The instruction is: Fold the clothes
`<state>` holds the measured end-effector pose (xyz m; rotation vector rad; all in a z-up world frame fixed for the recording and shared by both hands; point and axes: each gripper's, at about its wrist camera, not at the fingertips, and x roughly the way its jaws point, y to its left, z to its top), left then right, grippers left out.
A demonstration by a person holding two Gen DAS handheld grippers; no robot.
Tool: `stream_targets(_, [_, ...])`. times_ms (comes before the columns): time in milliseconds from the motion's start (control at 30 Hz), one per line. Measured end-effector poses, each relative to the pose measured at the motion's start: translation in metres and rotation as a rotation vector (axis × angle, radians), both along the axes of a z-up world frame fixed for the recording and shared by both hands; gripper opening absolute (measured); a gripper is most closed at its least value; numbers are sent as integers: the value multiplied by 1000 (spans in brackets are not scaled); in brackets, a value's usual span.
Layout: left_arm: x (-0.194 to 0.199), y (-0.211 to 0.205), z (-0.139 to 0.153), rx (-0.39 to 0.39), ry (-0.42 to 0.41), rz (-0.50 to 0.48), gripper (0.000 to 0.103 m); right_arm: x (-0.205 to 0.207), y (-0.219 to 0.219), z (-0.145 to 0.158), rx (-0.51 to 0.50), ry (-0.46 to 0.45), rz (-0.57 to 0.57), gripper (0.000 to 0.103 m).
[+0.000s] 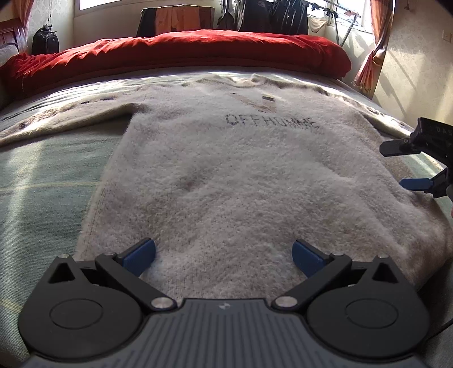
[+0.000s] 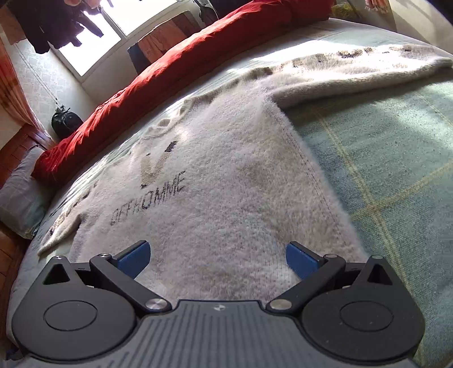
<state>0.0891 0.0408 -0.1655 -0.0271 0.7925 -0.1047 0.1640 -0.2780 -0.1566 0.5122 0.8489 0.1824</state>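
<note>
A fuzzy cream sweater (image 1: 226, 175) with dark lettering on the chest lies flat and face up on the bed, both sleeves spread out sideways. My left gripper (image 1: 223, 254) hovers open just over the sweater's bottom hem, its blue pads wide apart with nothing between them. The right gripper (image 1: 396, 165) shows at the right edge of the left wrist view, open beside the sweater's right side. In the right wrist view my right gripper (image 2: 216, 256) is open over the sweater (image 2: 215, 181) near its side seam, one sleeve (image 2: 354, 76) stretching away to the upper right.
The bed has a pale green checked cover (image 1: 48, 175) (image 2: 390, 169). A red duvet (image 1: 181, 53) is bunched along the far side. A dark bag (image 1: 45, 41) stands by the wall, clothes hang on a rack (image 1: 271, 14) at the window, and a pillow (image 2: 22, 195) lies at the left.
</note>
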Motion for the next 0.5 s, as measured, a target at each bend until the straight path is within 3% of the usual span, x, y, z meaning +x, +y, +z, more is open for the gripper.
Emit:
stream_targets(133, [-1, 3, 0, -15, -8, -1, 102, -29, 9, 1, -100, 37, 9, 103])
stream_targets(233, [-5, 4, -1, -18, -23, -10, 102, -37, 34, 12, -255, 19, 45, 103])
stream_targets(400, [-8, 7, -2, -22, -37, -23, 102, -17, 78, 27, -410, -79, 161, 103])
stream_targets(500, [-9, 9, -3, -27, -44, -29, 102, 0, 99, 17, -442, -48, 208, 103])
